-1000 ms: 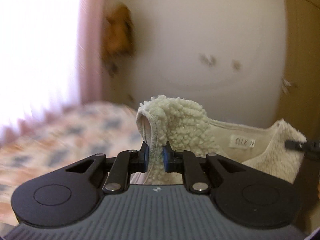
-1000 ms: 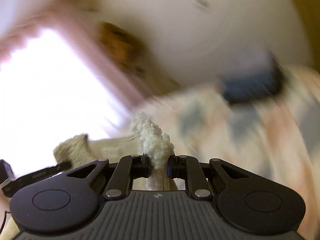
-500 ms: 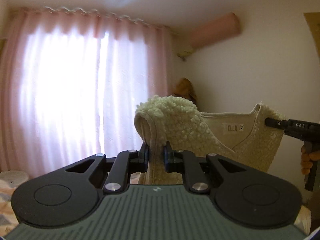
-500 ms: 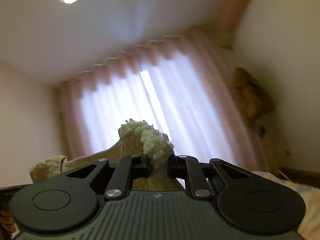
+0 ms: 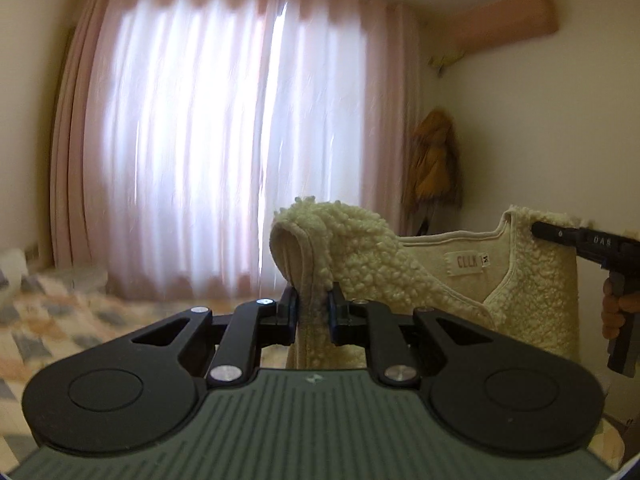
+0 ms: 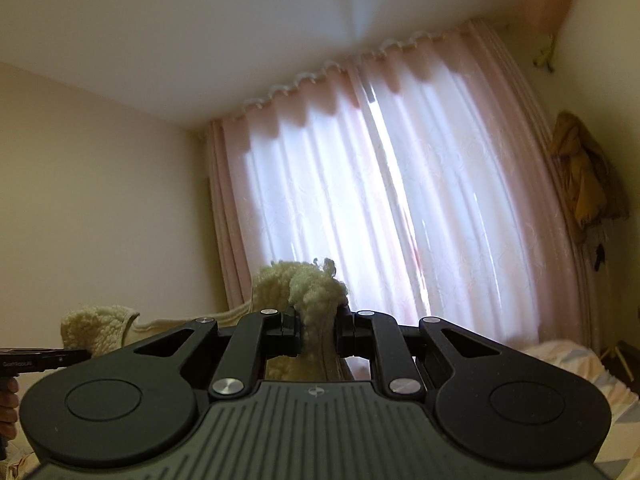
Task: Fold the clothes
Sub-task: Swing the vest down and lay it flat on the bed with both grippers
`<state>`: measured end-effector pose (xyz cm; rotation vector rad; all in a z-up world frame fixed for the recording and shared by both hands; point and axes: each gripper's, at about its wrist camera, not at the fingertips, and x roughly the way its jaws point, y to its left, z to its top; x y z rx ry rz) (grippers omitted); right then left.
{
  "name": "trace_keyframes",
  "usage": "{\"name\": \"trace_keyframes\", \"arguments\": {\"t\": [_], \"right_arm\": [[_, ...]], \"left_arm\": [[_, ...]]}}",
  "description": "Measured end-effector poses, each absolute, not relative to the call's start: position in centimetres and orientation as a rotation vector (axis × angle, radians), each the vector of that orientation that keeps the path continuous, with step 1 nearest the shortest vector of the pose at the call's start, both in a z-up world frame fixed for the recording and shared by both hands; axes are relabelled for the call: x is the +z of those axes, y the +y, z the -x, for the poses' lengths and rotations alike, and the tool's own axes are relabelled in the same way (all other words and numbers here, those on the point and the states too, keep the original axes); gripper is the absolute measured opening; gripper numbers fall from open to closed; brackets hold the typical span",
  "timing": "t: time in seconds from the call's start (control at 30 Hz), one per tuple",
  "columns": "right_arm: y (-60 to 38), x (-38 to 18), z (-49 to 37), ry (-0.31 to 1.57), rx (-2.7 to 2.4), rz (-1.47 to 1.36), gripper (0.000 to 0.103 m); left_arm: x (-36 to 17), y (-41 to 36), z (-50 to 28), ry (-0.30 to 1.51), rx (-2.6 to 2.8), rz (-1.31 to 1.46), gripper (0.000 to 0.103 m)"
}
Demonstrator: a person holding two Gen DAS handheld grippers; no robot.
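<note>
The cream fleece garment (image 5: 372, 248) is held aloft before the pink curtain (image 5: 208, 140), stretched between the left tool (image 5: 313, 309) and right tool (image 6: 318, 328) (both clamped on its shoulders).

I read "CLLX" in red on the neck label (image 5: 467, 261) of the fleece vest (image 5: 376, 256), right of my jaws, size "M" beside it. "DAS" on the other gripper (image 5: 536, 229); lettering in right view too blurred.
</note>
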<state>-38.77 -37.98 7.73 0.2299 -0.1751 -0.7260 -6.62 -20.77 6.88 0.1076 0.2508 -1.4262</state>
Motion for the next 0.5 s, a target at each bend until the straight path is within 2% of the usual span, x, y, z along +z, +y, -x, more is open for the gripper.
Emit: {"name": "trace_keyframes", "arguments": {"t": [0.17, 0.2, 0.27, 0.3, 0.33, 0.37, 0.5], "right_arm": [[-46.3, 0.7, 33.9, -0.039, -0.781, -0.380, 0.015], [-48.1, -1.7, 32.8, 0.004, -0.821, -0.407, 0.016], [-51.6, -6.7, 30.5, 0.091, -0.912, -0.457, 0.021], [-53.4, -9.2, 29.3, 0.136, -0.956, -0.483, 0.035], [-55.2, -11.7, 28.2, 0.181, -1.001, -0.507, 0.059], [-56.2, -14.4, 28.2, 0.226, -1.066, -0.545, 0.065], [-55.6, -23.4, 32.0, 0.294, -1.200, -0.743, 0.063]], "left_arm": [[-2.3, -31.9, 0.6, 0.490, -1.377, -0.200, 0.015], [-4.8, -34.2, -0.7, 0.538, -1.356, -0.219, 0.017], [-10.6, -38.5, -3.4, 0.653, -1.305, -0.262, 0.028], [-13.2, -40.0, -4.4, 0.697, -1.268, -0.293, 0.029], [-15.8, -41.1, -5.3, 0.728, -1.232, -0.336, 0.029], [-18.2, -41.9, -6.1, 0.750, -1.197, -0.378, 0.029], [-25.5, -36.9, -8.4, 0.838, -1.147, -0.493, 0.029]]}}
